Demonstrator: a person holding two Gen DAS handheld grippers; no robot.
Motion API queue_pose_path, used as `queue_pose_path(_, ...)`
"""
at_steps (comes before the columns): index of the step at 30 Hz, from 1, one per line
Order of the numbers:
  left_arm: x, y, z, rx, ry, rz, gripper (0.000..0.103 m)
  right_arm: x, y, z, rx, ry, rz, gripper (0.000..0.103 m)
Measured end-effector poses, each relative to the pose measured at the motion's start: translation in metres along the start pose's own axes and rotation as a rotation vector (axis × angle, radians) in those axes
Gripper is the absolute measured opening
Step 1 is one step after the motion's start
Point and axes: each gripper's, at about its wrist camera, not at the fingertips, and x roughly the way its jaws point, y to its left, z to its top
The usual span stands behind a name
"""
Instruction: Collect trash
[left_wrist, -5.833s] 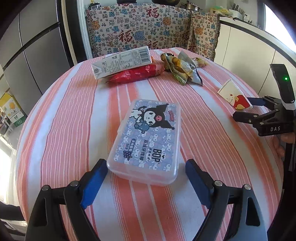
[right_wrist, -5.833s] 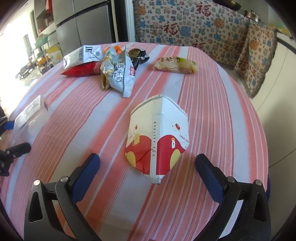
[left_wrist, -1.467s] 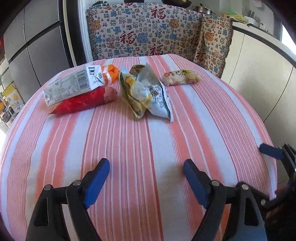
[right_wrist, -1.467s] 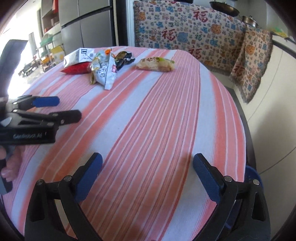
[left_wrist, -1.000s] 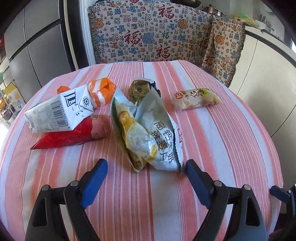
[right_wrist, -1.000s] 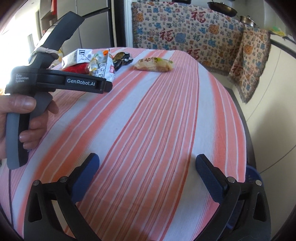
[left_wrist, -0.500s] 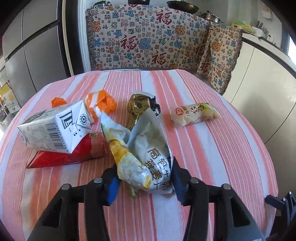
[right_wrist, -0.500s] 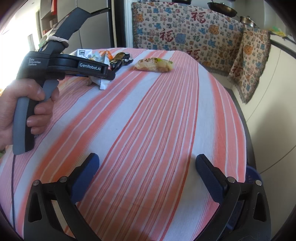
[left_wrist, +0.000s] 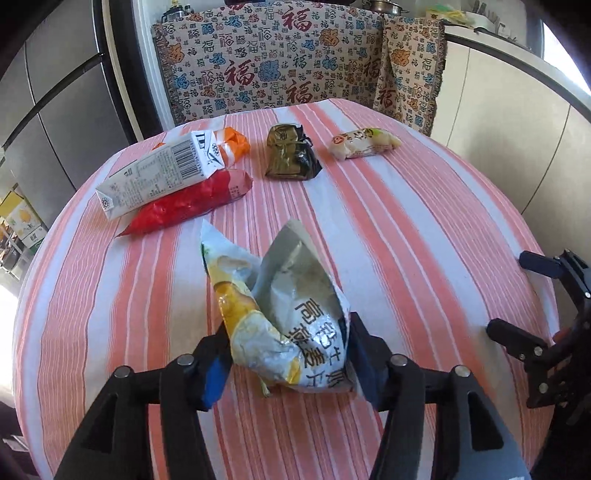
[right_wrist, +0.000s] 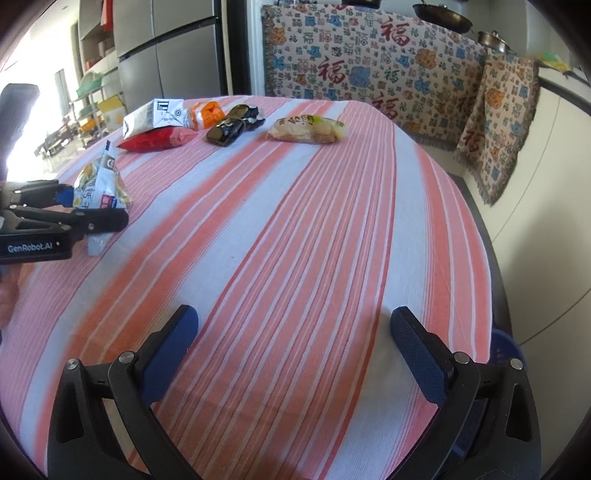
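Moved: the snack bag (left_wrist: 284, 325) is pulled away from the other trash.
Left gripper (left_wrist: 286, 354): squeezes the bag, lifted over the table (left_wrist: 406, 229).
Right gripper (right_wrist: 291, 339): wide apart, holds nothing.
Means: one piece collected.

A snack bag (left_wrist: 288, 332) sits between the fingers of the left gripper (left_wrist: 286, 363) at the near side of the table (left_wrist: 424, 229). At the far side, a carton (left_wrist: 159, 177) lies on a pouch (left_wrist: 192, 203) on the left, a crumpled wrapper (left_wrist: 291, 153) in the middle, and a bun packet (left_wrist: 364, 143) on the right. The right gripper (right_wrist: 295, 343) hangs over the table's near right edge.
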Motion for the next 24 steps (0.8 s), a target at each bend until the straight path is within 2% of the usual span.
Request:
queue_pose_path(2, 0.005, 0.002, 0.002, -0.026, -0.024, 0.030, 0.081, 0.000, 0.000, 0.001, -0.001, 0.007, 0.001, 0.103)
queue_pose_path(4, 0.009, 0.008, 0.004, -0.061, -0.017, 0.027, 0.086, 0.000, 0.000, 0.002, -0.016, 0.023, 0.010, 0.103)
queue_pose_path(7, 0.011, 0.017, 0.004, -0.078, -0.013, 0.031, 0.088, 0.002, -0.004, 0.010, -0.059, 0.072, 0.035, 0.102)
queue_pose_path(11, 0.009, 0.023, 0.002, -0.065, -0.010, 0.024, 0.089, 0.020, -0.018, 0.038, -0.110, 0.103, 0.021, 0.102)
queue_pose_path(17, 0.008, 0.024, 0.000, -0.064, -0.012, 0.020, 0.090, 0.077, -0.042, 0.095, -0.171, 0.124, 0.083, 0.103)
queue_pose_path(24, 0.008, 0.025, 0.000, -0.069, -0.013, 0.017, 0.090, 0.139, -0.045, 0.165, -0.239, 0.140, 0.086, 0.103)
